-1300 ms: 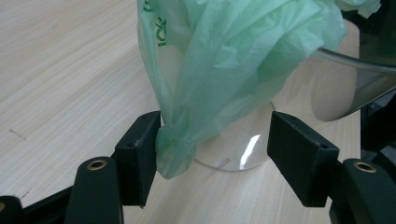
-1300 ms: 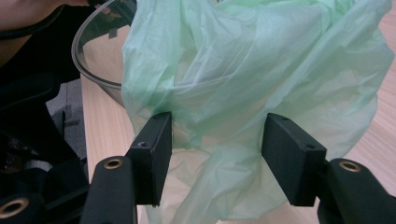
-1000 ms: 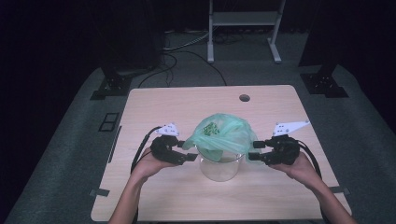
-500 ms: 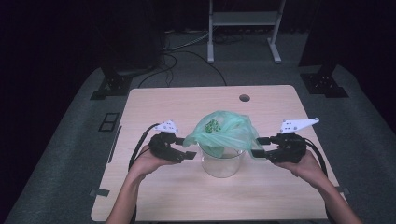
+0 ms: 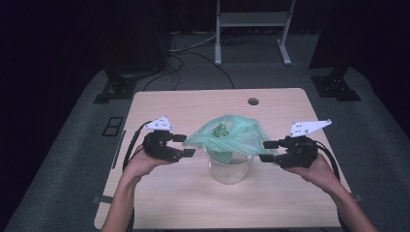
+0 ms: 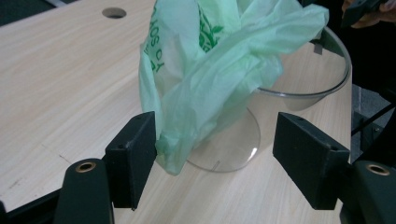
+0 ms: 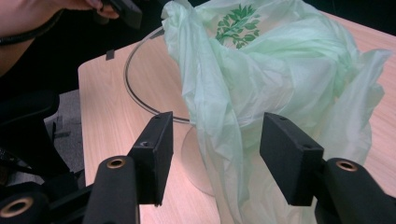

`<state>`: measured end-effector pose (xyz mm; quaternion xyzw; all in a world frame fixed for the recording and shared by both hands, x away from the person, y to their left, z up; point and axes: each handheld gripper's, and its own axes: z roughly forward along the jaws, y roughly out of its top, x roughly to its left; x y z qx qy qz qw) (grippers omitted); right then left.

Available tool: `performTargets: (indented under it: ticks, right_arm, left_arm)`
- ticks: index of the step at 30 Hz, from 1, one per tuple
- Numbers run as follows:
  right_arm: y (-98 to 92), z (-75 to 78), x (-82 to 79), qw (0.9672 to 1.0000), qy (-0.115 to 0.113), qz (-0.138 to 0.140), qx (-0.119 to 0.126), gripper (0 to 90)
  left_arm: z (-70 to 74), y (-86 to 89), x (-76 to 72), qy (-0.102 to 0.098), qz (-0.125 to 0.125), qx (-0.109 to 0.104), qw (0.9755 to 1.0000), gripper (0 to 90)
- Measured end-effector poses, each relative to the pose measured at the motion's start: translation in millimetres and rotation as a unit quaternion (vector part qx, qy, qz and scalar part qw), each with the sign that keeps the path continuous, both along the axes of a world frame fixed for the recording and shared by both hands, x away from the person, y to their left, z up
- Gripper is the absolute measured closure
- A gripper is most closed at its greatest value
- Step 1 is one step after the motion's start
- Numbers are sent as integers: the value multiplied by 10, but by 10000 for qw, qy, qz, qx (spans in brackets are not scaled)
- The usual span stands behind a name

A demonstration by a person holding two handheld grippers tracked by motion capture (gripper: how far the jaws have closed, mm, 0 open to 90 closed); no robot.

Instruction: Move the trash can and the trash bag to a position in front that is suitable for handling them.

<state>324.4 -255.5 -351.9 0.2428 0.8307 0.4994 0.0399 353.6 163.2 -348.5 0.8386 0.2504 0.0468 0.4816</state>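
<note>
We see the table (image 5: pixel 169 203), a pale wooden top, with a clear glass container (image 5: pixel 231 168) standing near its middle. A green plastic bag (image 5: pixel 227 135) sits in the container's mouth, spilling over the rim on both sides.

Our left hand-held gripper (image 5: pixel 185 145) is just left of the bag. Its jaws have just been opening and stand wide apart; a fold of the bag hangs between them, brushing one pad without being pinched.

Our right hand-held gripper (image 5: pixel 267 151) is at the bag's right edge. Its jaws have just been closing a little, yet both pads stand clear of the film between them.
</note>
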Motion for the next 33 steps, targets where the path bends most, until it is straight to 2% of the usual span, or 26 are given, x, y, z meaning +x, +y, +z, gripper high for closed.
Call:
performTargets:
  ticks: [3,6,9,10,13,15,18,20,23,25,27,29,31,33]
  right_arm:
    - [20,-26,13,9999,62,40,-79,463]
    - [27,-54,31,9999,106,61,-98,489]
    - [24,-74,39,9999,93,53,-96,521]
    - [21,-78,39,9999,97,55,-105,535]
    - [9,-91,38,9998,109,100,-106,562]
    - [7,-101,38,9997,125,133,-139,577]
    - [22,-122,48,9995,145,127,-242,592]
    - [32,-138,59,9993,169,140,-311,632]
    - [37,-156,72,9991,212,187,-322,702]
    - [44,-163,72,9989,191,237,-346,772]
    - [43,-157,64,9988,150,298,-351,848]
    - [41,-144,54,9987,127,370,-333,900]
    - [37,-122,34,9986,113,440,-265,900]
    - [35,-96,5,9981,79,579,-178,900]
  left_arm:
    - [41,-12,2,-70,-20,-47,10000,296]
    - [53,-53,18,-103,-85,1,9999,300]
    - [51,-103,27,-150,-167,56,9997,336]
    - [47,-118,26,-197,-232,68,9995,401]
    - [42,-154,33,-211,-303,135,9992,438]
    - [37,-171,47,-198,-290,194,9992,460]
    - [22,-220,60,-160,-302,460,9984,507]
    - [18,-246,67,-160,-272,528,9981,524]
    - [5,-262,74,-163,-383,492,9979,629]
    - [-4,-254,68,-158,-535,394,9977,768]
    - [-4,-243,48,-174,-605,359,9974,860]
    - [2,-226,23,-145,-702,272,9971,899]
    - [17,-210,-14,-177,-756,194,9968,900]
    - [29,-188,-54,-131,-910,54,9957,899]
